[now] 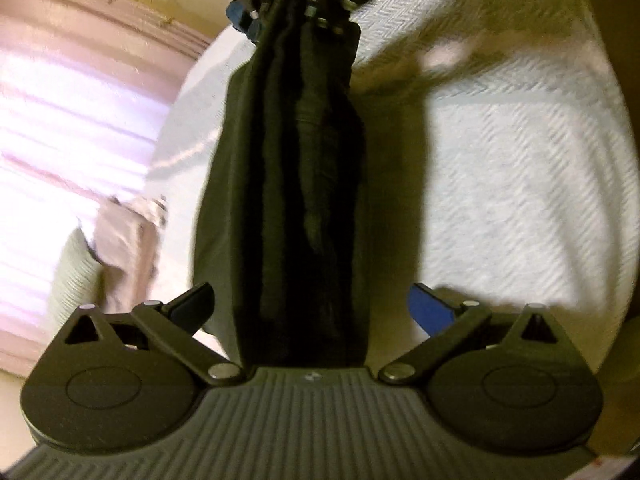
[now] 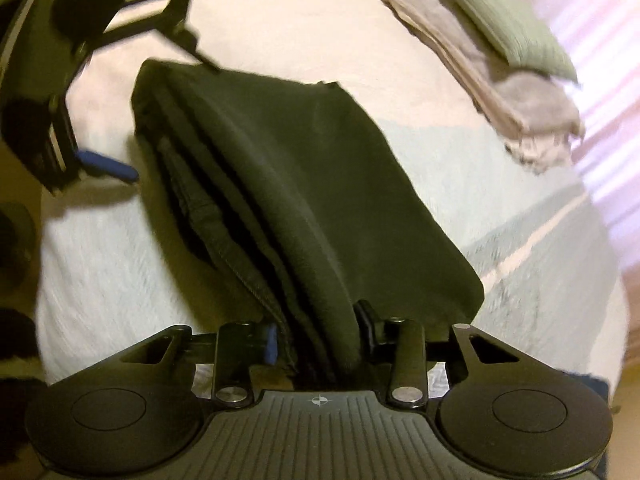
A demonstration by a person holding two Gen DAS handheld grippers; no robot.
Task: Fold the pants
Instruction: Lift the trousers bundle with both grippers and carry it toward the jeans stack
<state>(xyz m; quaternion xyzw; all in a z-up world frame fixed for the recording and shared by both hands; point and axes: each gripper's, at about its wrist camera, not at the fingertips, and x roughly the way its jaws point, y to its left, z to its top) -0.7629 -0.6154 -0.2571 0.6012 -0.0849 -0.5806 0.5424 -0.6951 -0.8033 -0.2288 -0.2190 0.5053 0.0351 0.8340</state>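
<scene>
Dark pants (image 1: 296, 208), folded into a long narrow bundle, lie on a white bedspread (image 1: 512, 184). In the left wrist view my left gripper (image 1: 312, 306) stands open, one finger on each side of the near end, and neither pad touches the cloth. At the far end my right gripper (image 1: 296, 8) grips the bundle. In the right wrist view the right gripper (image 2: 318, 334) is shut on the pants (image 2: 312, 184), with the layered cloth pinched between its pads. The left gripper (image 2: 160, 116) shows at the top left, spread around the other end.
A stack of folded beige cloths (image 2: 492, 92) and a green pillow (image 2: 508, 28) lie near the bed's far edge, and show again as beige cloths (image 1: 128, 240) in the left wrist view. A bright striped window or wall (image 1: 60, 120) is beyond the bed.
</scene>
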